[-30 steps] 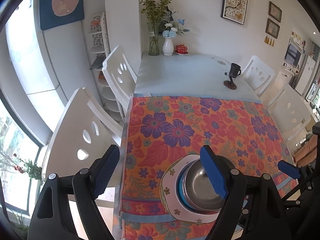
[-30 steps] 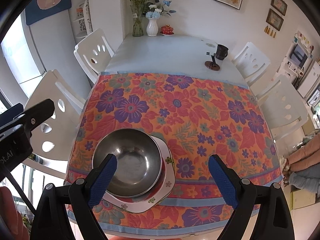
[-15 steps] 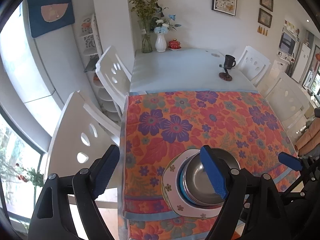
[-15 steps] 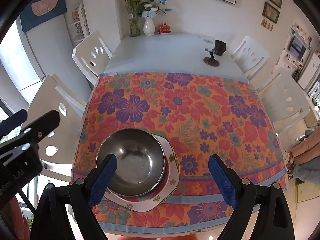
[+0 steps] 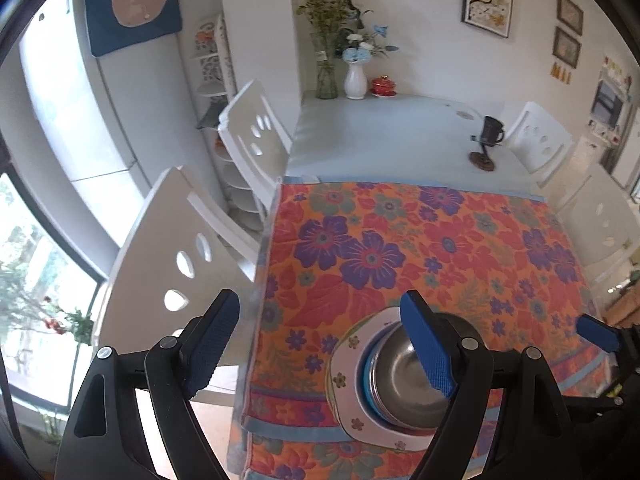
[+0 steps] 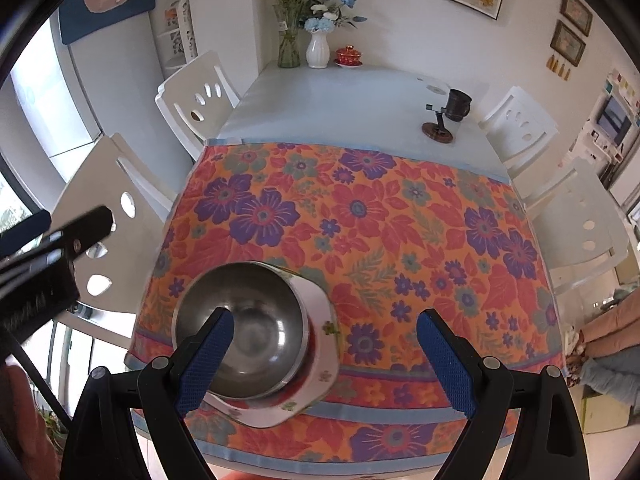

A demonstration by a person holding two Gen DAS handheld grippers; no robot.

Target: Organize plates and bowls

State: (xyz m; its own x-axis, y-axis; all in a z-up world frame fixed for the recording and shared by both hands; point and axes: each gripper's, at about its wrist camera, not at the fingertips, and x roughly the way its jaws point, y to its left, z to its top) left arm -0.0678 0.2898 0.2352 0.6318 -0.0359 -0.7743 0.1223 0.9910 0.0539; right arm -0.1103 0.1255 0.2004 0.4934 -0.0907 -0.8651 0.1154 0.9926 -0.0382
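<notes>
A steel bowl (image 6: 248, 320) sits nested in a stack on a white flower-print plate (image 6: 320, 344) near the front edge of the floral tablecloth (image 6: 380, 220). In the left wrist view the steel bowl (image 5: 400, 376) shows a blue rim (image 5: 366, 372) under it, on the white plate (image 5: 344, 364). My left gripper (image 5: 324, 348) is open and empty, above the table's front left corner. My right gripper (image 6: 324, 360) is open and empty, above the plate's right side.
White chairs (image 6: 120, 216) stand along both sides of the table. At the far end stand a glass vase (image 6: 289, 40), a white vase (image 6: 318, 50), a red lidded cup (image 6: 349, 55) and a dark mug on a stand (image 6: 452, 112).
Both grippers have drifted a little back and up from the table; the stack looks slightly smaller and lower in view. Nothing on the table has moved.
</notes>
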